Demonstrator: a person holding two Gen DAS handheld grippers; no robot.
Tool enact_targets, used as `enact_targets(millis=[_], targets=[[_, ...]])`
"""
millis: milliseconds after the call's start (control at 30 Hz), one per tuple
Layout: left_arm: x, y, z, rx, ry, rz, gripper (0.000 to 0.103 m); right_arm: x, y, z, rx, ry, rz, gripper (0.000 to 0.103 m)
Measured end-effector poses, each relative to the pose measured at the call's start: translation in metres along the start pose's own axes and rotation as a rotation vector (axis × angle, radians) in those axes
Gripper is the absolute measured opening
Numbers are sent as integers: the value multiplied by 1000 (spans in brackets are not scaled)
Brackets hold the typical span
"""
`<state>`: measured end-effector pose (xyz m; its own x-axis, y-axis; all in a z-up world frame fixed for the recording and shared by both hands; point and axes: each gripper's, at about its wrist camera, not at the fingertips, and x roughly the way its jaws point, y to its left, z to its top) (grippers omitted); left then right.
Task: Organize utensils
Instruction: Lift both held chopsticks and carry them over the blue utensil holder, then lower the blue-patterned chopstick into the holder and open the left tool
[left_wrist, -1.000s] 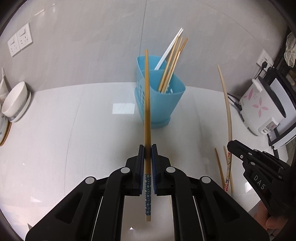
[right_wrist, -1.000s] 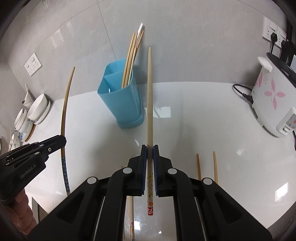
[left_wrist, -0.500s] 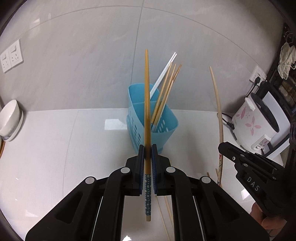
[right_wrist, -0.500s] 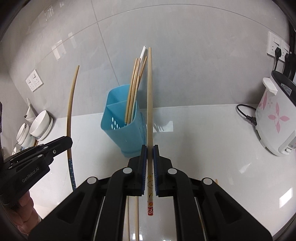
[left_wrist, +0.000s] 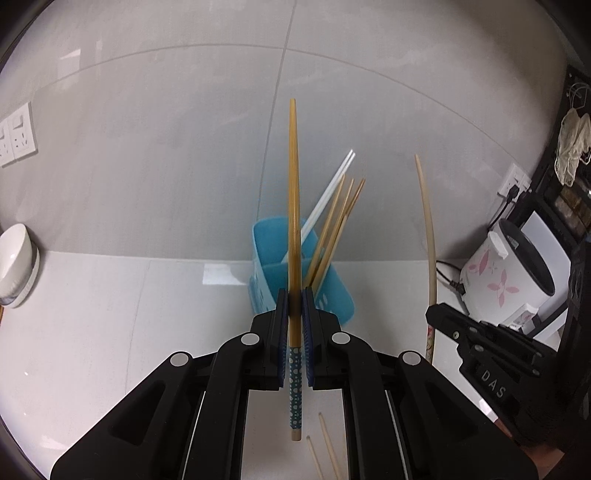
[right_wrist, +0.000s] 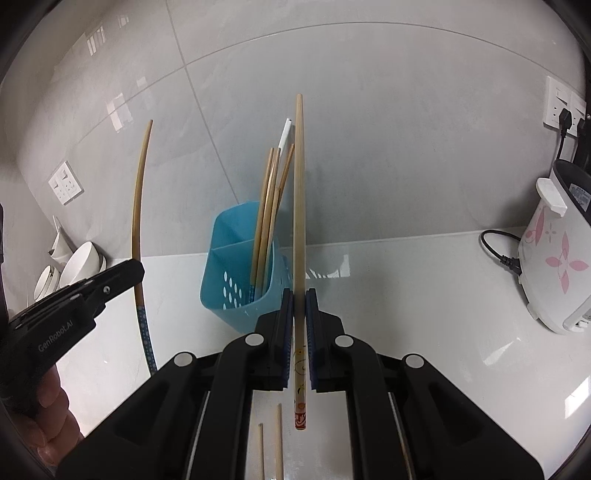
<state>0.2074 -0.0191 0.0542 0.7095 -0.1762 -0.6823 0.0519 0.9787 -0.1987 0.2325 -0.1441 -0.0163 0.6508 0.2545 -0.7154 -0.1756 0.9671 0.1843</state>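
Clenched on a single chopstick each, both pairs of fingers hold their sticks pointing up and forward, tips toward the tiled wall. Between the left gripper pads sits a darker bamboo chopstick with a blue dotted handle end hanging below the fingers. Between the right gripper pads sits a paler chopstick with a patterned, red-marked end, also hanging below the fingers. Just ahead of both sets of fingertips stands a blue utensil holder on the white countertop, holding several bamboo chopsticks and a white pair in its far compartment. Two loose chopsticks lie on the counter beneath the fingers. A rice cooker stands off to the right of the fingers, white bowls off to the left
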Motion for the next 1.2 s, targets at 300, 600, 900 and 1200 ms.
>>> enact_targets(millis=[300, 600, 900, 1200], targets=[[7, -8, 22, 43, -129, -32, 7, 9, 0, 14, 9, -23, 5, 6], [21, -15, 25, 80, -270, -72, 7, 21, -5, 23, 26, -35, 5, 6], [58, -17, 21, 88, -279, -106, 7, 36, -11, 26, 49, -28, 15, 6], [84, -16, 10, 91, -242, -92, 7, 42, -13, 25, 51, -20, 19, 6]])
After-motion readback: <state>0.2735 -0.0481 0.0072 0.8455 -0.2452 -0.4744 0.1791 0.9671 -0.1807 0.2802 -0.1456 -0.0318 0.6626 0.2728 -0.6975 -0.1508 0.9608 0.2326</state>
